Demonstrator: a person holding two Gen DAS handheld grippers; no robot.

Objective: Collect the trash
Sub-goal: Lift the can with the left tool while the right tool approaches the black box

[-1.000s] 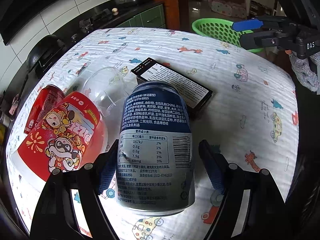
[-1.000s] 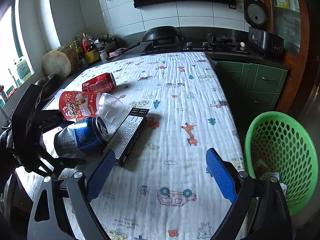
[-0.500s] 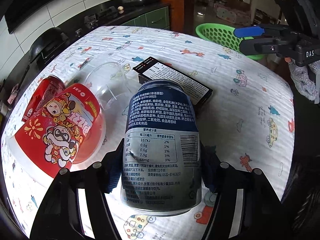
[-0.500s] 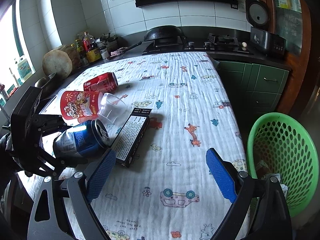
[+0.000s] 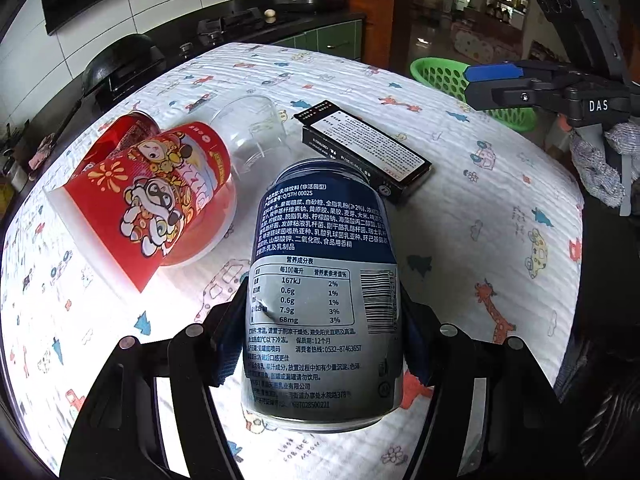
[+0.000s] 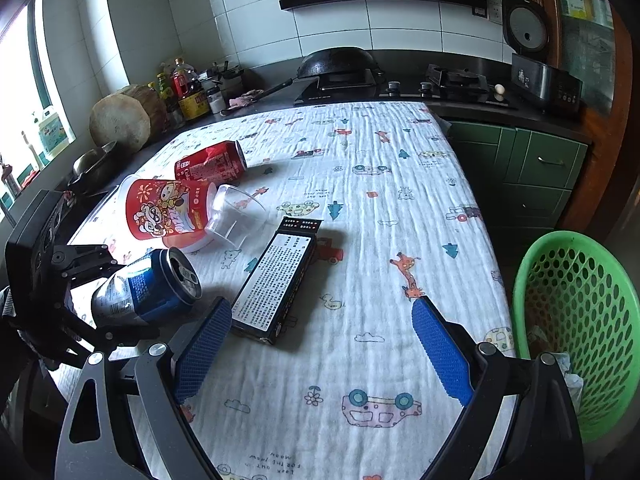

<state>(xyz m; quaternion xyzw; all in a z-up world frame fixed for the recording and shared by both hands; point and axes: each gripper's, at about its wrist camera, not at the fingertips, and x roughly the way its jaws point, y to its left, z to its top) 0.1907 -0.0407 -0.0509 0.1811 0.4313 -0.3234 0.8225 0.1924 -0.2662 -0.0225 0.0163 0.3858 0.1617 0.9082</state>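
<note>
A blue and silver drink can (image 5: pixel 320 288) lies between the pads of my left gripper (image 5: pixel 322 332), which is shut on its sides. From the right wrist view the blue can (image 6: pixel 148 292) is tilted at the table's left edge, its open top facing the middle. My right gripper (image 6: pixel 322 344) hangs open over the printed cloth with nothing between its fingers. On the cloth lie a red cartoon paper cup (image 5: pixel 160 200), a clear plastic cup (image 5: pixel 252 132), a red can (image 5: pixel 124 136) and a flat black box (image 5: pixel 364 152).
A green perforated basket (image 6: pixel 580 320) with some crumpled rubbish stands off the table's right edge. Behind the table runs a dark counter with a wok (image 6: pixel 336 60), a gas stove (image 6: pixel 456 80) and a rice cooker (image 6: pixel 536 64). Bottles (image 6: pixel 184 88) crowd the left corner.
The left jaws have closed in from either side of the blue can onto it. The left view has rolled and shifted slightly. The right gripper has stayed put.
</note>
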